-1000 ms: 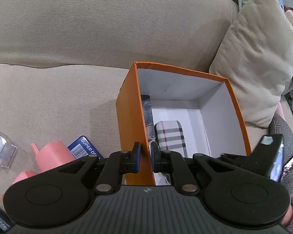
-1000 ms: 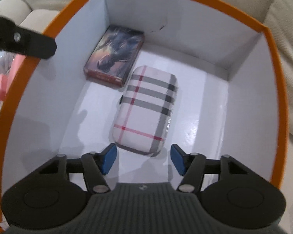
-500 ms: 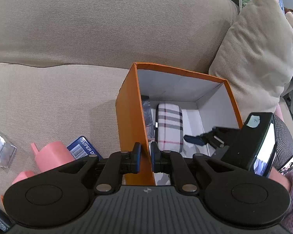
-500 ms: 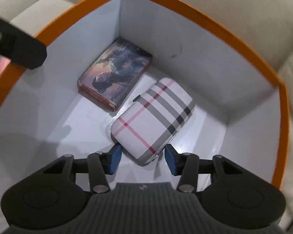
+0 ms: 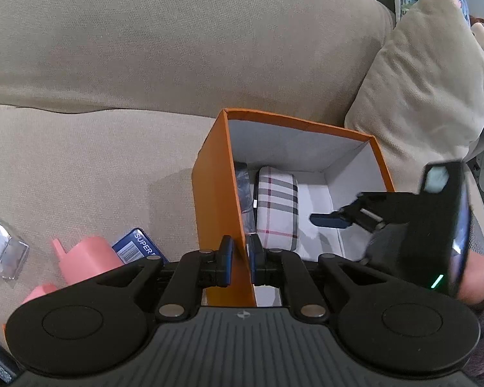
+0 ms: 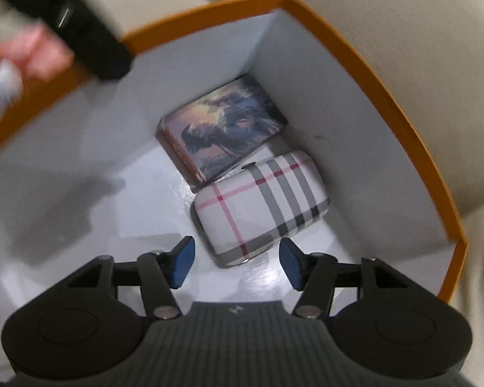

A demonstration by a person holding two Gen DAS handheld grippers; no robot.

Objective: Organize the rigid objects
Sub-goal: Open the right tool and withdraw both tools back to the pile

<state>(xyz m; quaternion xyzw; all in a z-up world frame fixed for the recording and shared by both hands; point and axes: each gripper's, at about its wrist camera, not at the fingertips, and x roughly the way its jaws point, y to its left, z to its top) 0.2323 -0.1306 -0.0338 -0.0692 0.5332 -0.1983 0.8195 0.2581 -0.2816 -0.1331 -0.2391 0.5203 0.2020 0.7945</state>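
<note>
Two items are already boxed: the plaid hard case [image 6: 261,208] lies beside the picture tin [image 6: 222,135] on the floor of the orange cardboard box [image 5: 217,193]. The near-left wall is pinched by the left gripper [image 5: 240,259]; the right gripper [image 6: 235,264] hangs spread and empty. The pink plastic piece [image 5: 87,258] and blue packet [image 5: 138,250] are left outside.

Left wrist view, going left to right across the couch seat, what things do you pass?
Clear plastic case → pink plastic piece → blue barcoded box → orange box → picture-printed box → plaid case → right gripper → beige pillow.
</note>
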